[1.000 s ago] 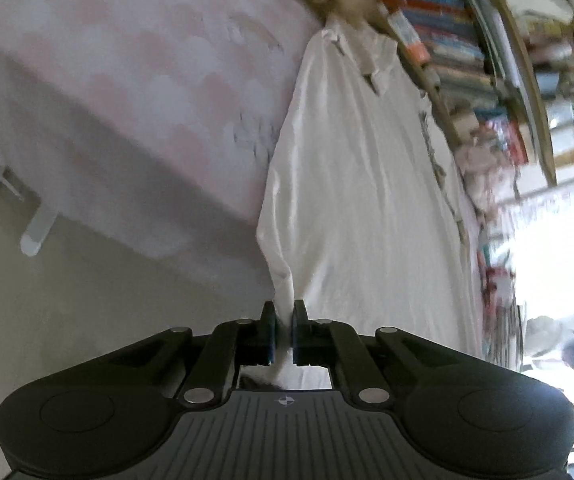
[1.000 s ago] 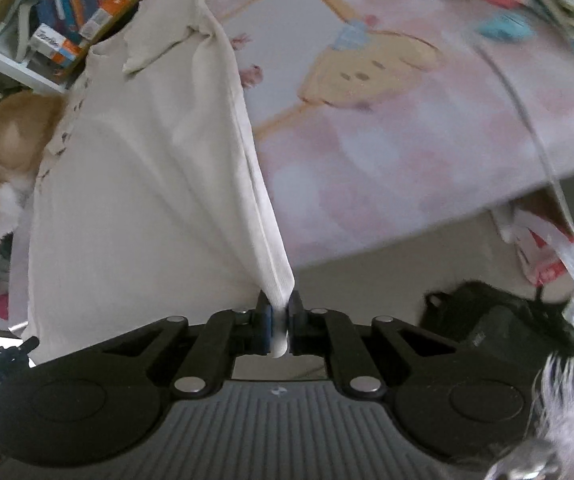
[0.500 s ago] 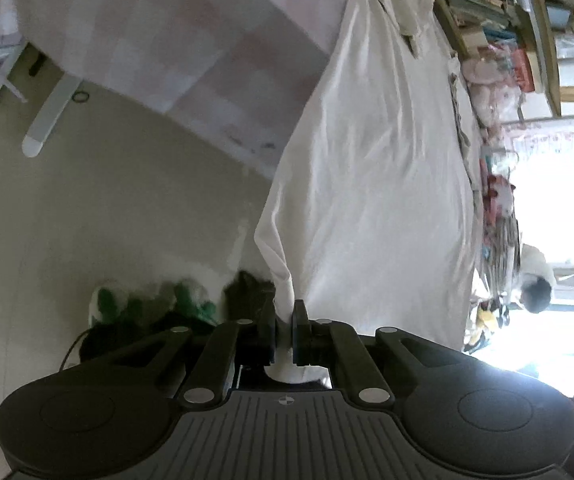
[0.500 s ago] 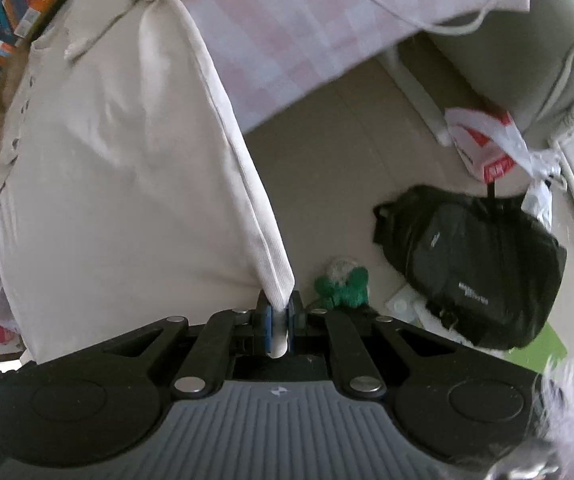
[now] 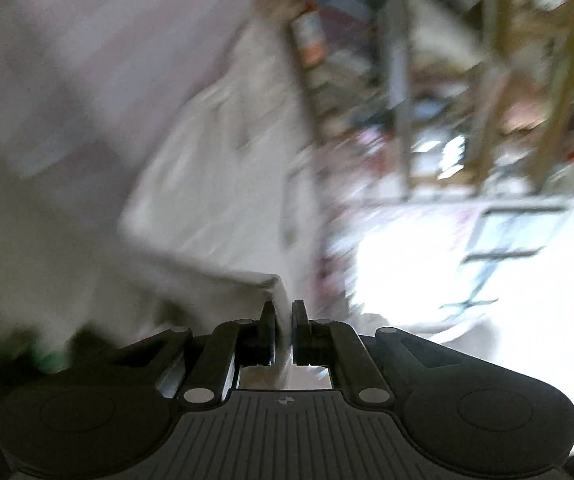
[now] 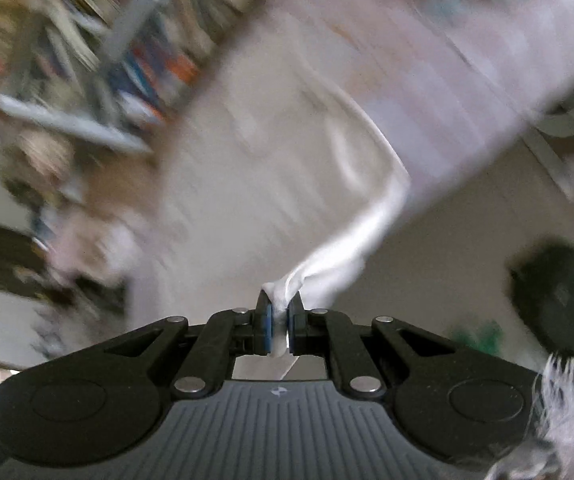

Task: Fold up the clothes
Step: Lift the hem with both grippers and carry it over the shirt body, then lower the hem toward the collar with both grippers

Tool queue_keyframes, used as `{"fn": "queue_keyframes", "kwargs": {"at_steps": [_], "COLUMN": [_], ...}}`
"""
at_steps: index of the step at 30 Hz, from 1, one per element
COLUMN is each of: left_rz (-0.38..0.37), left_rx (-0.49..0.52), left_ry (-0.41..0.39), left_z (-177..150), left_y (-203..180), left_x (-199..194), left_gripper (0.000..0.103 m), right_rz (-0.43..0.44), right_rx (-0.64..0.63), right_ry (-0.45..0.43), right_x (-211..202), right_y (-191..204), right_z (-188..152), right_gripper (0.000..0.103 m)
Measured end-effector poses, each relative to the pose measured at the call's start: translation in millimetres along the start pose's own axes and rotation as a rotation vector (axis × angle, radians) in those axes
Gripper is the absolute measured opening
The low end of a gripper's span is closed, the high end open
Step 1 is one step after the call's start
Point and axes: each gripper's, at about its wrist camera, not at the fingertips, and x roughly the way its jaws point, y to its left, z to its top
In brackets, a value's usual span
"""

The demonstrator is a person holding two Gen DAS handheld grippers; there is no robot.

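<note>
Two grippers hold one white garment [image 5: 223,168] by its near corners, in heavily motion-blurred views from both wrist cameras. The left gripper [image 5: 283,328] has its jaws closed to a narrow gap, with a corner of the white cloth pinched between them; from there the fabric runs up and away over a pale pink checked bed cover [image 5: 67,52], with a fold line crossing the cloth just ahead of the fingers. The right gripper [image 6: 278,330] is likewise clamped on a bunched corner of the same garment [image 6: 255,152], the cloth squeezed between blue-lined pads and rising in a twisted strip toward the broad panel spread on the bed cover [image 6: 467,80]. Bookshelves [image 6: 119,48] packed with colourful spines stand behind the garment's far end, smeared by blur; in the left view the shelves [image 5: 427,80] sit beside a glaring bright window area [image 5: 447,264]. A dark bag [image 6: 563,292] lies on the beige floor [image 6: 447,240] at right, with something green [image 6: 475,336] near it, too blurred to identify.
</note>
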Motion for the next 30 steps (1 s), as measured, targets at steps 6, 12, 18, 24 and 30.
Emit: {"fn": "queue_keyframes", "kwargs": {"at_steps": [6,12,18,24,30], "left_rz": [-0.097,-0.160,-0.143,-0.033,0.099], "left_rx": [-0.010,-0.023,-0.002,0.002,-0.014], "left_ry": [-0.164,-0.306,-0.415,-0.507,-0.574], "left_z": [40.1,80.0,107.0,117.5,128.0], "left_y": [-27.1,-56.1,-74.5,-84.7,-84.6], "left_x": [38.4,82.5,105.1,144.9,181.2], "left_gripper": [0.005,0.005,0.005,0.005,0.005], "right_rz": [0.167,0.233,0.266,0.206,0.195], "right_rx": [-0.019,-0.015,0.016,0.004,0.053], "right_ry": [-0.250,-0.371,-0.391,-0.294,-0.207], "right_x": [17.2,54.1,87.4,141.5,194.7], "right_y": [28.4,51.2,55.8,43.1,19.2], "right_z": [45.4,108.0,169.8,231.5,276.6], "right_gripper": [0.007,0.007,0.007,0.007,0.007]}}
